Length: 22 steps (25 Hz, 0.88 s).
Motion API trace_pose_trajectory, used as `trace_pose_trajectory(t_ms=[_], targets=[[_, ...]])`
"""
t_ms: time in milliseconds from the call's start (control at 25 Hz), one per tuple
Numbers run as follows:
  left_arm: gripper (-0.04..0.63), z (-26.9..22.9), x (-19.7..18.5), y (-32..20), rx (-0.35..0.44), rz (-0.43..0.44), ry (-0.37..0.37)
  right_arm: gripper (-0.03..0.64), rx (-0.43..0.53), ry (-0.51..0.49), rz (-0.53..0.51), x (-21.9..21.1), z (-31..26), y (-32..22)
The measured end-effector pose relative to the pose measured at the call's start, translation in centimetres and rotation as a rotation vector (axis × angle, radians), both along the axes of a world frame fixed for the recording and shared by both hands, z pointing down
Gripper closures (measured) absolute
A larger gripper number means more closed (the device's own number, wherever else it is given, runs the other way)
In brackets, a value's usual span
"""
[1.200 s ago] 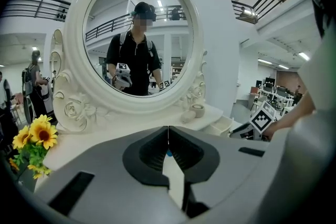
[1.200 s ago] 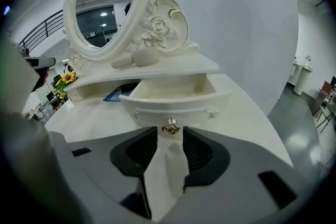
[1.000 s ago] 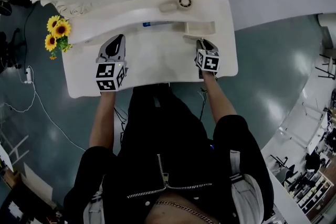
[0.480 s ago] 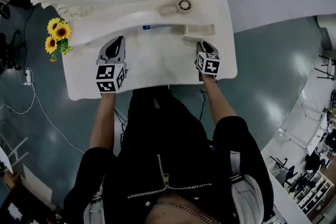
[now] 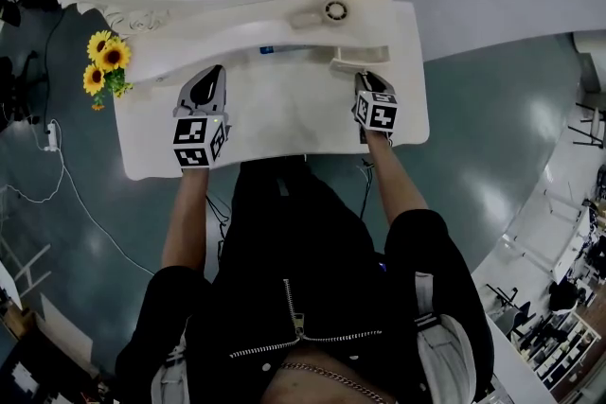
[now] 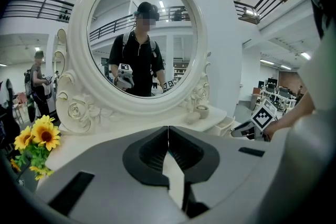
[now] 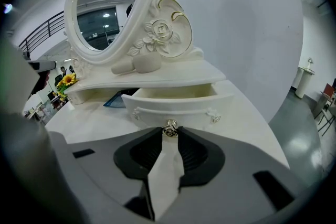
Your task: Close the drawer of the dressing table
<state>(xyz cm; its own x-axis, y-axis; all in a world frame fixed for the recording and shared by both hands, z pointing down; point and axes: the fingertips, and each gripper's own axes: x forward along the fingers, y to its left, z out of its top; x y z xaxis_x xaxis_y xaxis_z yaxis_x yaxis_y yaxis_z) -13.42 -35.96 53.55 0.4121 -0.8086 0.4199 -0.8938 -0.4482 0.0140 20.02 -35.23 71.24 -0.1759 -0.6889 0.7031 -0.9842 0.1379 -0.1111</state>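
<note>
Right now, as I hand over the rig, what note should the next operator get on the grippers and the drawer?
Left gripper: shut, empty, above the dressing table, left of centre.
Right gripper: jaws look closed on the knob of the drawer.
The drawer stands pulled out under the right end of the shelf, and its inside shows.
Done: knob gripped.
Left: push the drawer fully in, then let go.

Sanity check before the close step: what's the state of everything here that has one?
small white curved drawer: open, pulled out from under the shelf.
silvery rose-shaped drawer knob: gripped at the tips of the jaws.
right claw: shut on that knob.
left claw: shut, tips together, empty.
</note>
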Motion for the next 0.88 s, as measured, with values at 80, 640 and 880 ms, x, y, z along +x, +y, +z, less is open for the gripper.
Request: trace_pose_trajectory(t_ms=[80, 640, 880], targets=[[0.574, -0.1, -0.1, -0.1, 0.001, -0.003, -0.001, 0.515, -0.002, 0.001, -0.004, 0.0, 0.1, -0.3], [0.574, 0.1, -1.3, -0.5, -0.005, -0.032, -0.011, 0.515, -0.015, 0.021, -0.022, 0.3, 0.7, -2.5], [0.574, -0.2, -1.9, -0.6, 0.003, -0.042, -0.014, 0.515, -0.022, 0.027, -0.028, 0.2, 1.1, -3.3]])
